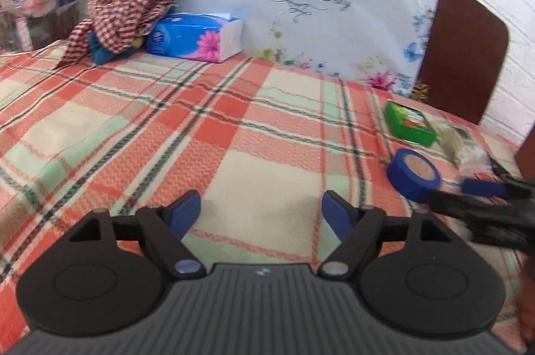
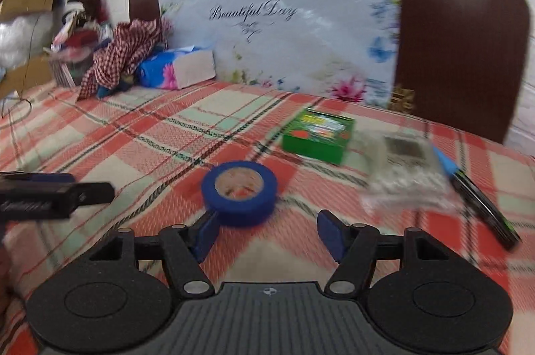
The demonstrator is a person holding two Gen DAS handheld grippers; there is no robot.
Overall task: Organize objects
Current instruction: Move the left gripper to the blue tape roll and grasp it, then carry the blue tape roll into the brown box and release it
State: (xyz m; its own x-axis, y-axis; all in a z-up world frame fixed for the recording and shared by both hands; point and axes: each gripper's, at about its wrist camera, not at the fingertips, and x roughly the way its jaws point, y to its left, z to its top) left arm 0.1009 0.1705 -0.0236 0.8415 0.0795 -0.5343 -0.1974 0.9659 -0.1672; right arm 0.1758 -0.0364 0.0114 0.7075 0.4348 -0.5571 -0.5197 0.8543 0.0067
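Both claws are spread wide and hold nothing. My right claw (image 2: pixel 266 233) is just behind the blue tape (image 2: pixel 239 197) on the bed, its left finger touching the roll. I think I'm reaching; next I slide right and pinch.

a: what's actually on the plaid bed right now?
b: blue tape roll (image 2: pixel 239 192) lying flat, hole up. behind it a green box (image 2: pixel 317 135), flat too, printed top facing up.
a: and right of those?
b: a clear plastic packet (image 2: pixel 406 169), blurry, just beside the box, then a black marker with a blue cap (image 2: pixel 474 187) lying alongside it.
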